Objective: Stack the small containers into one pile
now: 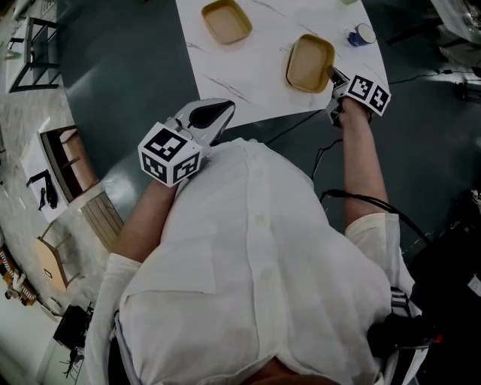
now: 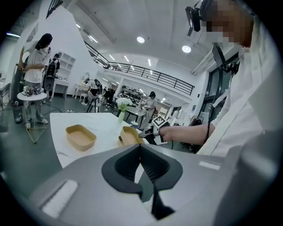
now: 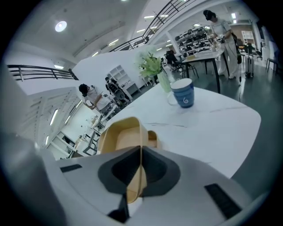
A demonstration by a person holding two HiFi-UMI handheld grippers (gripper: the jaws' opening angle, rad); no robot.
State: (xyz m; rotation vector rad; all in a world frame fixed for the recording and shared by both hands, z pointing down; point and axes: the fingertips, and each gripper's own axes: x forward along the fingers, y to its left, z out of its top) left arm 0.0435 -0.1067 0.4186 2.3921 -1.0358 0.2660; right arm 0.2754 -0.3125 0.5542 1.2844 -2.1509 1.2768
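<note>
Two tan small containers are on the white table (image 1: 248, 83). One container (image 1: 225, 21) (image 2: 80, 137) rests flat near the far side. The other container (image 1: 310, 62) (image 2: 130, 135) (image 3: 120, 136) is tilted up off the table, with my right gripper (image 1: 336, 77) (image 3: 140, 152) shut on its near rim. In the right gripper view the flat container (image 3: 152, 138) peeks out behind the held one. My left gripper (image 1: 204, 120) (image 2: 140, 148) hovers at the table's near edge, left of the held container, shut with nothing between its jaws.
A blue mug (image 1: 361, 34) (image 3: 183, 94) stands on the table to the right of the held container, with a vase of green plants (image 3: 160, 77) beyond it. Dark floor surrounds the table, and wooden furniture (image 1: 71, 162) stands at the left. People stand in the background.
</note>
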